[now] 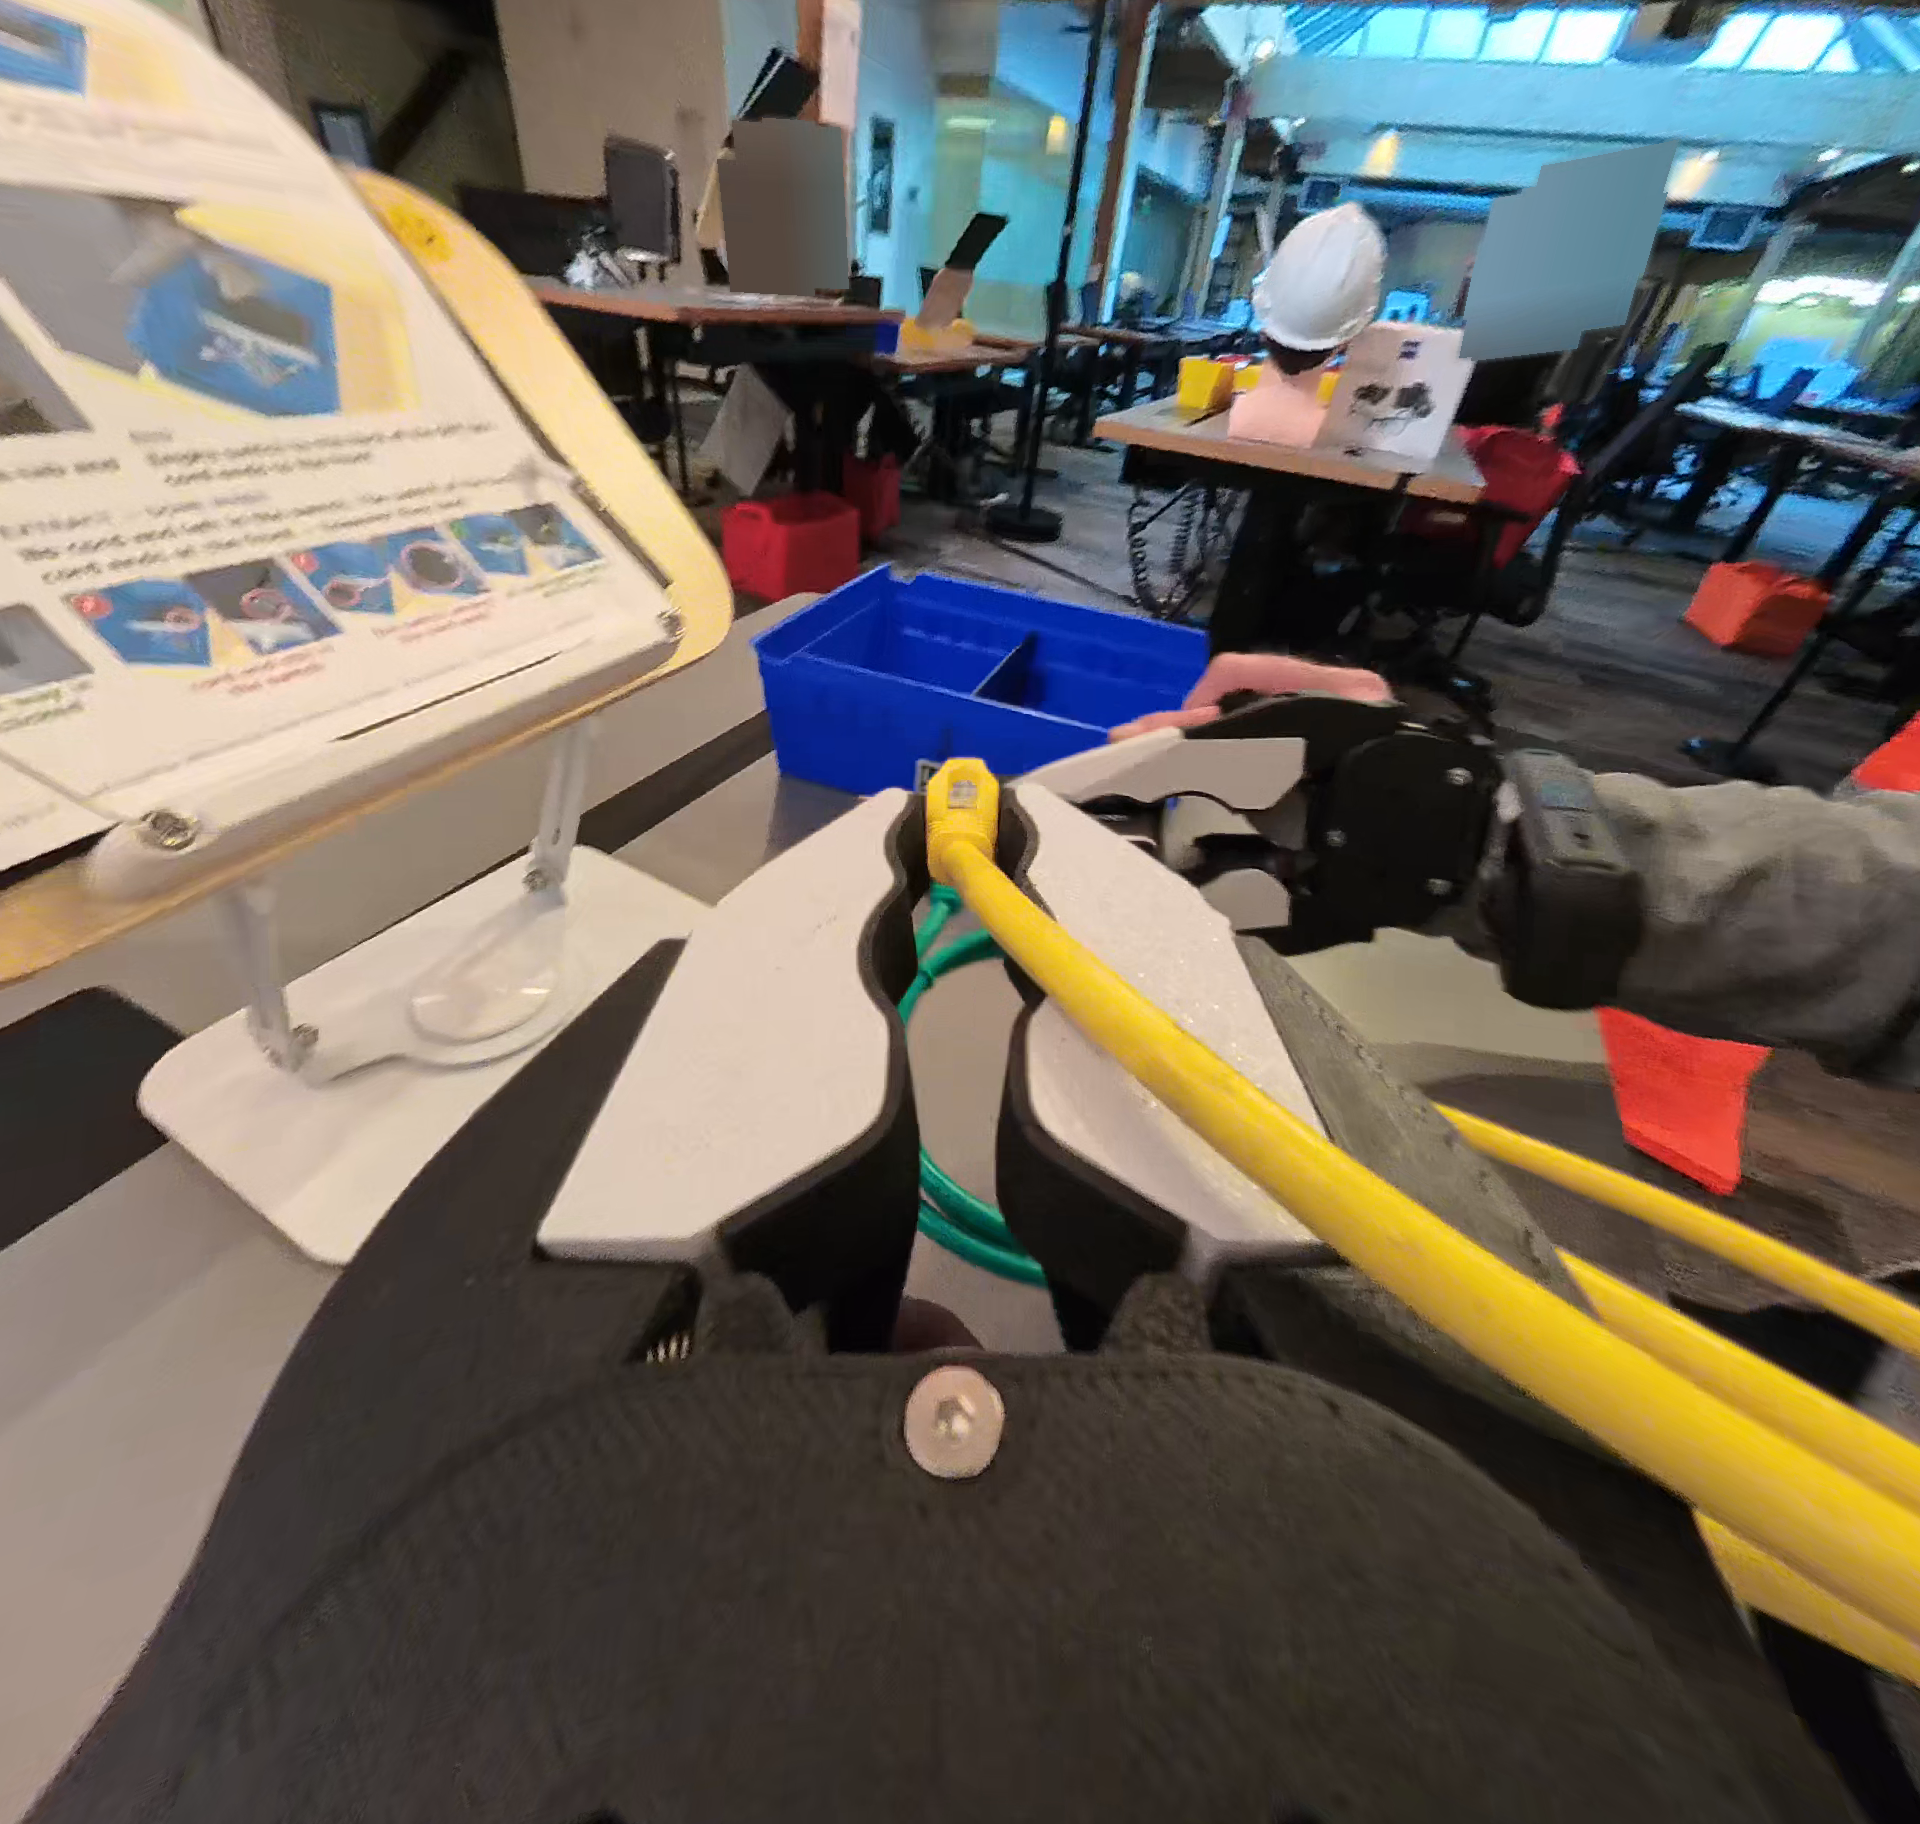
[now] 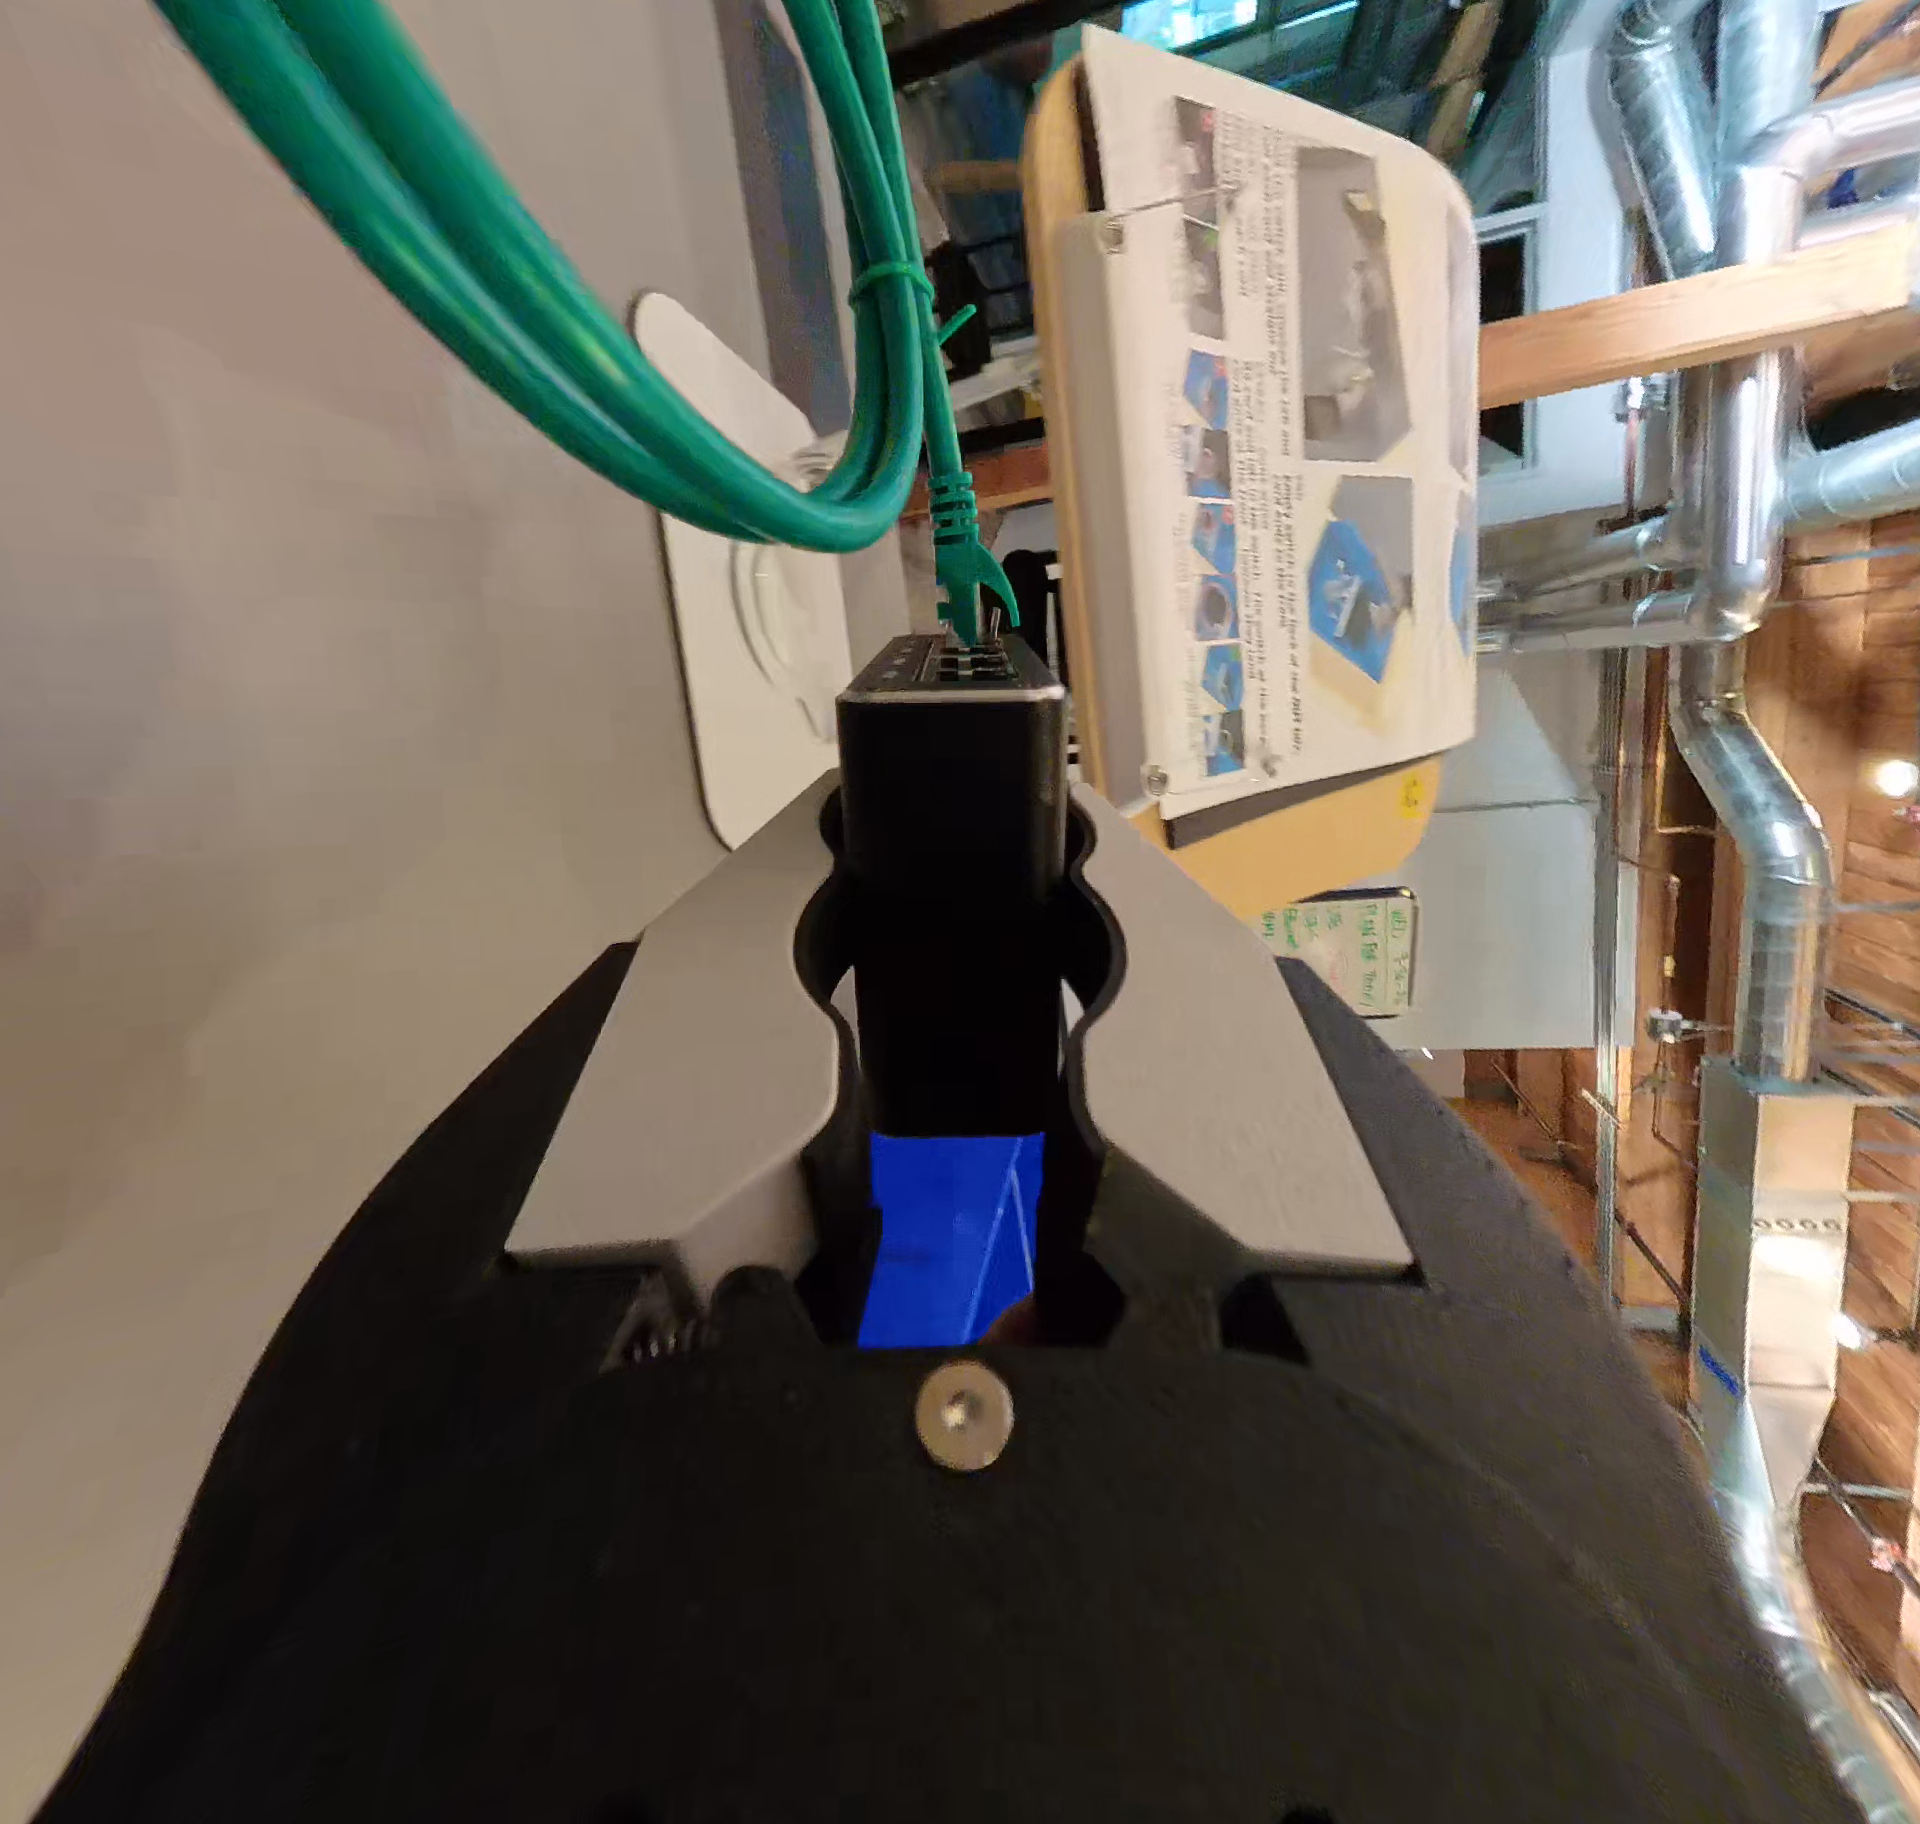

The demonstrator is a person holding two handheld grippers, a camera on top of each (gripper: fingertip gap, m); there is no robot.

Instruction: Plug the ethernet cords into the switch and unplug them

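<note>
Yellow ethernet cord (image 1: 1299, 1130): its plug (image 1: 962, 800) is pinched between the tips of the left gripper (image 1: 961, 818), connector end pointing forward past the fingertips and the cord trailing back to the right over the right-hand finger. The plug's long axis runs along the gripper's own fingers.

The black switch (image 2: 951, 901) is clamped across its body by the right gripper (image 2: 951, 839), rolled on its side, with the port face turned away from the camera. A green ethernet cord (image 2: 520, 320) already sits in one port, its plug (image 2: 961, 569) standing square to the port face.

In the left wrist view the right gripper (image 1: 1174, 798) lies just right of the yellow plug, close by, above the grey surface (image 1: 665, 839). The switch itself cannot be made out there, so port alignment cannot be judged. The left gripper likely carries the insertion: the plug's axis must turn to meet a free port beside the green plug. A blue bin (image 1: 831, 662) stands beyond.
</note>
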